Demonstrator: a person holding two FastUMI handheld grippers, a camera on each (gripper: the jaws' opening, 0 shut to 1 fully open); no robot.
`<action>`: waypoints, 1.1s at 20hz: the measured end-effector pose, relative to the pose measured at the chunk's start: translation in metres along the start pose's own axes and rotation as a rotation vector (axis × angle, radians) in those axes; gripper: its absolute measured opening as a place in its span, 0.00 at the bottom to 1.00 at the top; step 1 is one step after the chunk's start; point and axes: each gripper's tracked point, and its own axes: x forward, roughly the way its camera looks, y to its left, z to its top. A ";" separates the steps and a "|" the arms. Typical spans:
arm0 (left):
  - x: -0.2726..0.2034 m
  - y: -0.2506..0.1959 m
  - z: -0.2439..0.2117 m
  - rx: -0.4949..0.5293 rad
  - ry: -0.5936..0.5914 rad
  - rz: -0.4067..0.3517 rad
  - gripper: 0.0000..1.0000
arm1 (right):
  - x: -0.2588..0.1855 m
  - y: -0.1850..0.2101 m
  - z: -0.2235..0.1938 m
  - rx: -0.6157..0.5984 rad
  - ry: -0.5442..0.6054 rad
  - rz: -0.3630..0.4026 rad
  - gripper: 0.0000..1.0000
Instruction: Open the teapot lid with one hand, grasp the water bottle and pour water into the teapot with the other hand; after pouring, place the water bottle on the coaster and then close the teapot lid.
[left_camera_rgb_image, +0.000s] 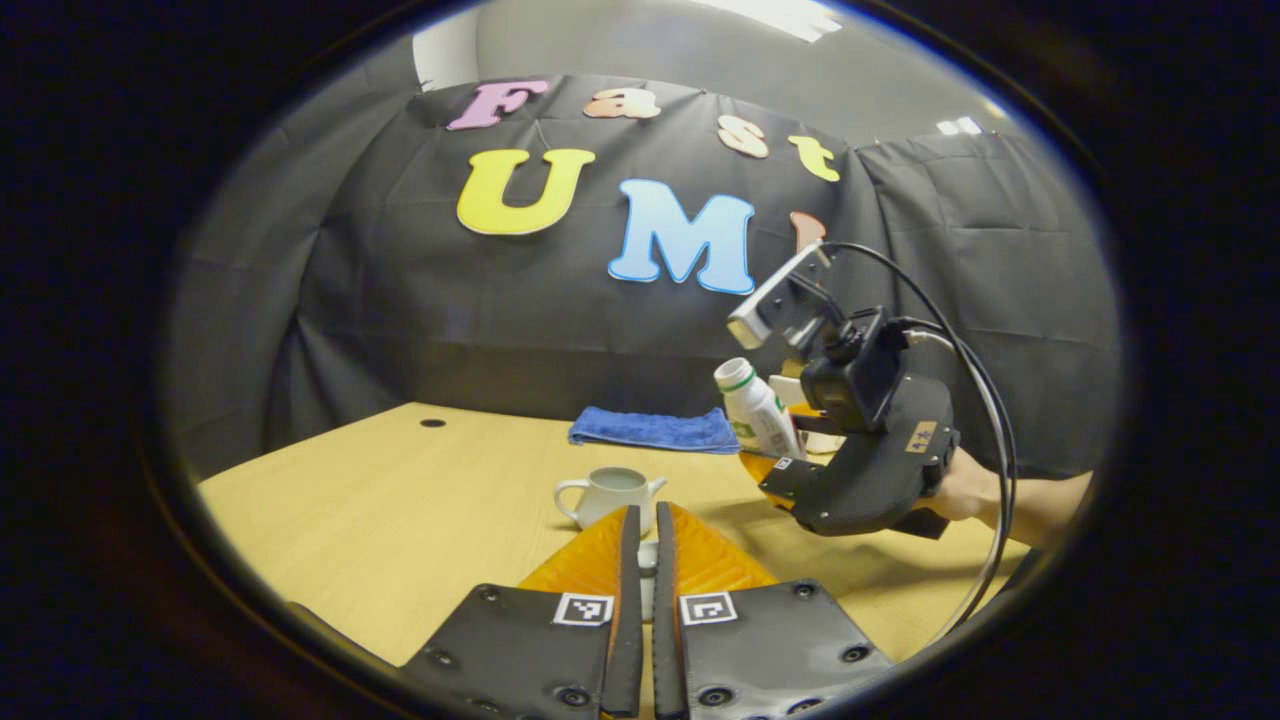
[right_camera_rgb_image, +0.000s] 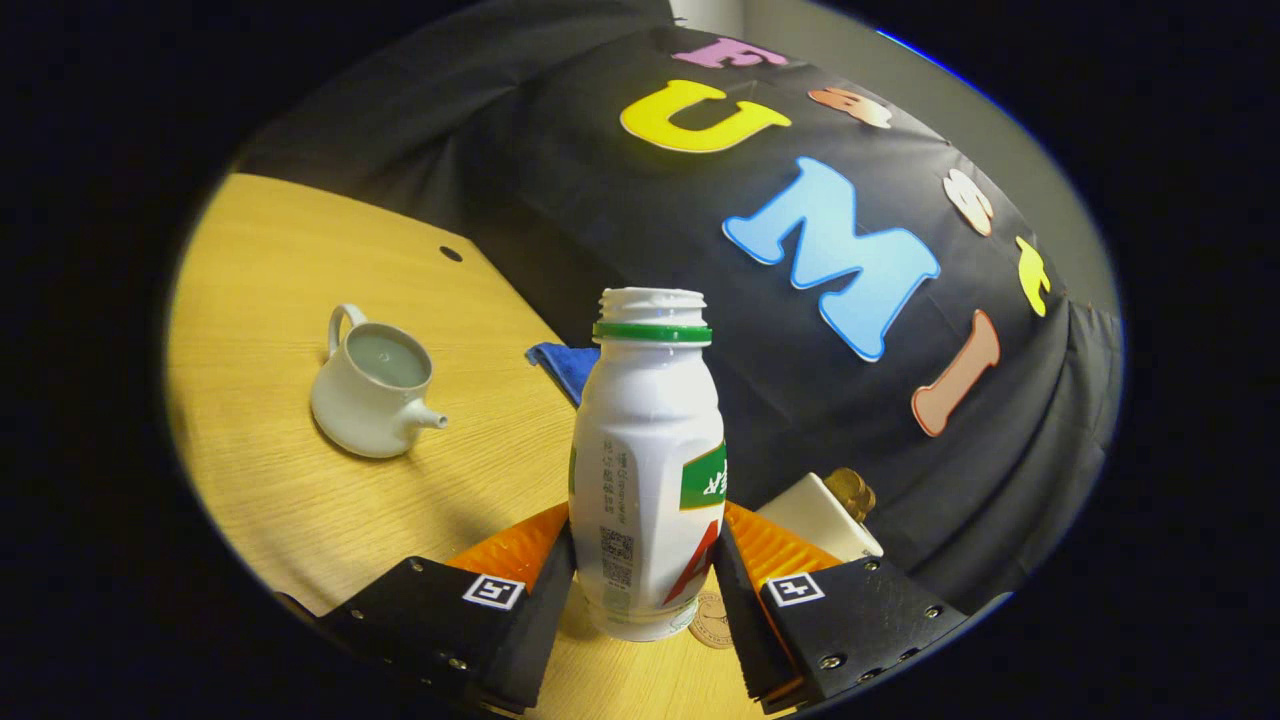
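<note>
Smooth white bottle (right_camera_rgb_image: 648, 470) — ribbed fingers (right_camera_rgb_image: 765, 545)

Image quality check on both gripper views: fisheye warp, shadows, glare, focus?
Left gripper view: strong fisheye bend on the table; right gripper casts a soft shadow on the wood; ceiling light blown out; teapot fairly sharp. Right gripper view: tilted, table edge curved; water bottle sharp, mild sheen on its shoulder, shadow falling toward the teapot.

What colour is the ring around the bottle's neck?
Green, on the white bottle; clearest in the right gripper view.
</note>
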 end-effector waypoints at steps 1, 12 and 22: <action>-0.003 0.002 -0.001 0.005 -0.001 0.006 0.14 | 0.003 0.004 0.001 -0.038 -0.003 0.008 0.73; -0.024 0.015 -0.015 0.059 0.022 0.021 0.14 | 0.025 0.025 0.016 -0.436 -0.031 0.010 0.71; -0.032 0.020 -0.010 0.078 0.006 0.030 0.14 | 0.023 0.022 0.015 -0.703 -0.057 -0.023 0.70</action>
